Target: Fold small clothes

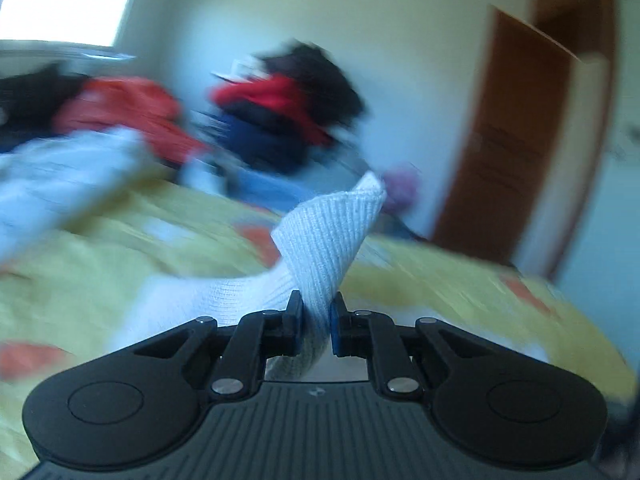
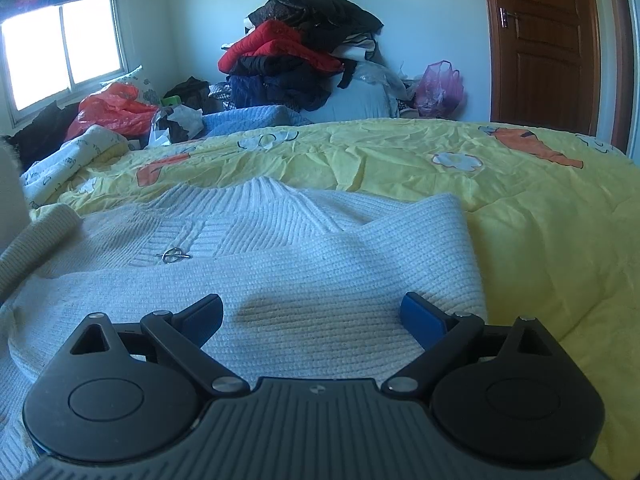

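Observation:
A white ribbed knit sweater (image 2: 280,280) lies spread on the yellow bedspread (image 2: 520,208), its collar toward the far side and a small metal ring on its front. My right gripper (image 2: 316,316) hovers low over the sweater's near part, open, with nothing between its blue pads. In the blurred left wrist view my left gripper (image 1: 317,312) is shut on a strip of the white sweater (image 1: 332,232), which stands up from between the pads and twists, lifted above the bedspread (image 1: 460,292).
A tall pile of dark and red clothes (image 2: 296,44) stands at the back against the wall. Red plastic bags (image 2: 116,112), a blue blanket (image 2: 248,118) and a patterned cloth (image 2: 72,156) lie at the left. A purple bag (image 2: 440,88) and a brown door (image 2: 544,40) are at the right.

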The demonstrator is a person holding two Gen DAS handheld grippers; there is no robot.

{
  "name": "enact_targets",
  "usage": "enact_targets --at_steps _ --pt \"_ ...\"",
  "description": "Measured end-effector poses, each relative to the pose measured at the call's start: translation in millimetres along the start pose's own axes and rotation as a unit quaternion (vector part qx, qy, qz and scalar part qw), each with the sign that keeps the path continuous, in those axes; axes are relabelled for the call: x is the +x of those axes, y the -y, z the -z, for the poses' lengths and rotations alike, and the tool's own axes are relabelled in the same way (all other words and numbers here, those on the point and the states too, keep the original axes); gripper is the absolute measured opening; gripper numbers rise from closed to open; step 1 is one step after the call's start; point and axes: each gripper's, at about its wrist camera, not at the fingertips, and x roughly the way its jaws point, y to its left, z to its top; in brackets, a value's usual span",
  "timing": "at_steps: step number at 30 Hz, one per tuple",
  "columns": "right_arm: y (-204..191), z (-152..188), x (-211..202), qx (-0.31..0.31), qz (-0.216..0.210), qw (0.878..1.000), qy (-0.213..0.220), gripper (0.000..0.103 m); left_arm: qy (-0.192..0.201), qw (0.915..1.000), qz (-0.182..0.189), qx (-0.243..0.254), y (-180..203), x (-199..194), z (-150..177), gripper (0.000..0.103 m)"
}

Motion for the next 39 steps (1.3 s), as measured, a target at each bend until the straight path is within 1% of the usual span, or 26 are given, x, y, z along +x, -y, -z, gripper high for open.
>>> enact_targets --at_steps 2,5,7,8,9,10,11,12,13,14,15,17,20,22,23,25,27,29,30,32,33,35,36,37,38,39 --pt "1 0 -1 0.003 -0.002 1.000 0.001 0.095 -0.049 0.9983 0.029 0.013 34 20 27 0.013" --pt "2 1 -1 0.006 -0.004 1.000 0.001 0.095 -0.111 0.9909 0.058 0.049 68 39 61 0.015" --pt "4 0 -2 0.011 -0.008 1.000 0.003 0.095 -0.128 0.9858 0.060 0.089 83 39 70 0.025" --pt "5 0 -2 0.014 -0.010 1.000 0.004 0.095 -0.125 0.9842 0.066 0.107 87 33 71 0.035" --pt "6 0 -3 0.016 -0.012 1.000 0.005 0.095 -0.120 0.9830 0.073 0.118 89 26 70 0.059" --pt "7 0 -3 0.018 -0.014 1.000 0.005 0.095 -0.111 0.9826 0.078 0.127 88 14 68 0.075" --pt "8 0 -3 0.020 -0.016 1.000 0.006 0.095 -0.094 0.9837 0.079 0.132 87 3 68 0.096" --pt "8 0 -3 0.022 -0.018 1.000 0.006 0.095 -0.068 0.9856 0.077 0.134 84 -10 67 0.100" --pt "9 0 -4 0.024 -0.020 0.999 0.007 0.095 -0.033 0.9876 0.073 0.135 76 -28 70 0.100" --pt "10 0 -4 0.026 -0.021 0.999 0.007 0.095 -0.018 0.9884 0.070 0.133 67 -38 71 0.100" --pt "10 0 -4 0.027 -0.022 0.999 0.007 0.095 -0.019 0.9894 0.065 0.129 59 -43 71 0.100" --pt "10 0 -4 0.027 -0.022 0.999 0.007 0.095 -0.037 0.9928 0.053 0.101 36 -50 73 0.100" --pt "11 -2 -7 0.031 -0.026 0.999 0.006 0.096 -0.061 0.9969 0.038 0.033 2 -65 83 0.100" --pt "11 -8 -17 0.076 -0.036 0.996 -0.003 0.097 -0.070 0.9966 0.043 -0.012 -22 -73 91 0.100" --pt "11 -10 -24 0.111 -0.061 0.992 -0.006 0.097 -0.072 0.9960 0.043 -0.030 -31 -76 96 0.100" --pt "7 -10 -32 0.170 -0.139 0.975 -0.026 0.097 -0.081 0.9926 0.045 -0.079 -47 -72 100 0.100" --pt "-6 -6 -27 0.194 -0.190 0.959 -0.077 0.096 -0.075 0.9900 0.047 -0.110 -57 -71 102 0.100" --pt "-16 -2 -17 0.211 -0.216 0.946 -0.120 0.084 -0.079 0.9895 0.041 -0.114 -57 -69 102 0.100" --pt "-21 0 -13 0.215 -0.217 0.943 -0.134 0.082 -0.079 0.9899 0.040 -0.110 -55 -70 101 0.101" --pt "-30 -1 -9 0.207 -0.201 0.948 -0.135 0.077 -0.080 0.9906 0.041 -0.103 -52 -71 101 0.103" --pt "-32 -2 -7 0.210 -0.200 0.947 -0.135 0.077 -0.081 0.9907 0.041 -0.102 -51 -71 100 0.103" --pt "-34 -3 -4 0.219 -0.199 0.945 -0.137 0.067 -0.081 0.9903 0.043 -0.105 -52 -67 99 0.103" --pt "-36 -3 -2 0.213 -0.193 0.948 -0.139 0.059 -0.080 0.9899 0.045 -0.109 -52 -67 100 0.103" --pt "-39 -2 1 0.204 -0.183 0.950 -0.147 0.028 -0.079 0.9895 0.047 -0.112 -54 -67 101 0.103" --pt "-41 0 4 0.200 -0.178 0.950 -0.159 0.014 -0.078 0.9892 0.048 -0.114 -54 -66 101 0.103" --pt "-40 0 4 0.197 -0.179 0.951 -0.154 0.014 -0.078 0.9890 0.049 -0.116 -55 -66 101 0.103"
